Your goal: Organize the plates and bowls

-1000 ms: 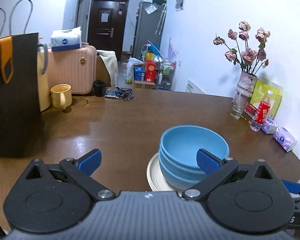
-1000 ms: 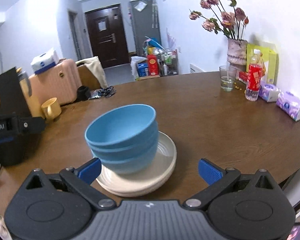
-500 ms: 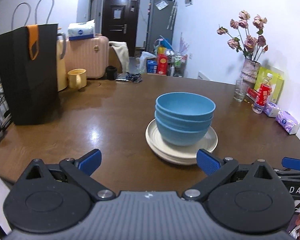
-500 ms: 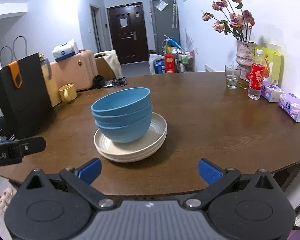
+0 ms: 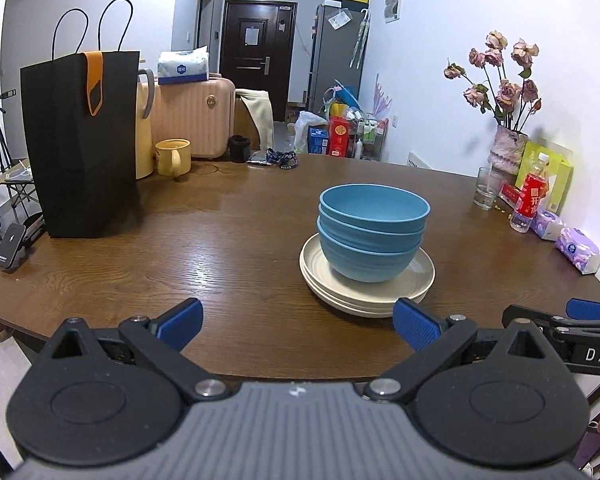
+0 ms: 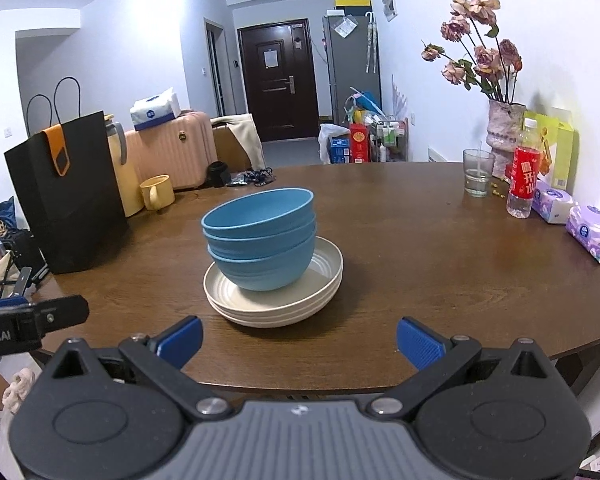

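Three blue bowls (image 5: 370, 232) (image 6: 260, 236) sit nested on a stack of cream plates (image 5: 380, 298) (image 6: 324, 284) in the middle of the brown wooden table (image 5: 220, 248) (image 6: 440, 240). My left gripper (image 5: 298, 322) hangs open near the table's front edge, well short of the stack, with nothing between its fingers. My right gripper (image 6: 299, 342) is also open and empty, back from the stack at the front edge. The right gripper's tip (image 5: 592, 310) shows at the right of the left wrist view.
A black paper bag (image 5: 80, 144) (image 6: 64, 196), a cream jug and a yellow mug (image 5: 173, 157) (image 6: 156, 192) stand at the left. A glass (image 6: 477, 178), red-labelled bottle (image 6: 524, 172), flower vase (image 6: 504, 136) and tissue packs (image 6: 592, 232) line the right side.
Both grippers have pulled back and away from the stack of bowls and plates, which now looks smaller and farther. The stack has not moved.
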`<move>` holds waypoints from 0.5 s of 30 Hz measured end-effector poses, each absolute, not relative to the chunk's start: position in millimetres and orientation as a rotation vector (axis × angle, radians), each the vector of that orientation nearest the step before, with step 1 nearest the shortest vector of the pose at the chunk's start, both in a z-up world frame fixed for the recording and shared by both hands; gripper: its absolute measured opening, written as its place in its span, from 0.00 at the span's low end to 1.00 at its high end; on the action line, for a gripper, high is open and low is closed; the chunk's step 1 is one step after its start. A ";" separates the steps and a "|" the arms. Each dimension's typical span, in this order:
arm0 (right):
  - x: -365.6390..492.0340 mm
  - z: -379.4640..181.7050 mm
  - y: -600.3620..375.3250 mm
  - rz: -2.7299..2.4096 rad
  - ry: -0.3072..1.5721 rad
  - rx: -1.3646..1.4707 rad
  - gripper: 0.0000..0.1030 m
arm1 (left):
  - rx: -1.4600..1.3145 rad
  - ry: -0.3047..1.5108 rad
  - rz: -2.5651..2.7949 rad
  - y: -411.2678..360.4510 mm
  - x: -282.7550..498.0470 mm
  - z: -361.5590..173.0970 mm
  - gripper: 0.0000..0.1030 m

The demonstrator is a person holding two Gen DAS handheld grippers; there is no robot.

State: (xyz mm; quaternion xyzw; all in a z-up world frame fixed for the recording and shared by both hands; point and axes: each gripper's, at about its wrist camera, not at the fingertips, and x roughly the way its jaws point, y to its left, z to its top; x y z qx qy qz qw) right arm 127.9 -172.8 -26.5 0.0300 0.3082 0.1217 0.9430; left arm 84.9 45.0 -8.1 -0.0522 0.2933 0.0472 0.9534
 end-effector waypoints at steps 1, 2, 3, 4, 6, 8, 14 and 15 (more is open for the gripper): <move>127.1 -26.5 -172.8 0.249 0.627 0.060 1.00 | -0.105 0.595 0.097 44.3 84.1 -7.9 1.00; 126.5 -26.4 -173.2 0.250 0.625 0.060 1.00 | -0.104 0.594 0.097 43.5 84.4 -7.8 1.00; 126.2 -26.3 -173.5 0.251 0.624 0.060 1.00 | -0.104 0.593 0.097 43.2 84.2 -7.7 1.00; 126.2 -26.3 -173.4 0.251 0.623 0.059 1.00 | -0.104 0.593 0.096 42.9 84.0 -7.5 1.00; 125.9 -26.3 -174.0 0.253 0.622 0.060 1.00 | -0.105 0.593 0.097 42.7 84.2 -7.6 1.00; 125.0 -26.0 -173.8 0.254 0.620 0.059 1.00 | -0.107 0.593 0.098 42.9 84.1 -7.5 1.00; 122.9 -25.3 -173.6 0.253 0.613 0.056 1.00 | -0.106 0.590 0.094 42.7 83.1 -7.5 1.00; 122.5 -25.2 -173.6 0.253 0.613 0.055 1.00 | -0.105 0.590 0.094 42.5 82.6 -7.4 1.00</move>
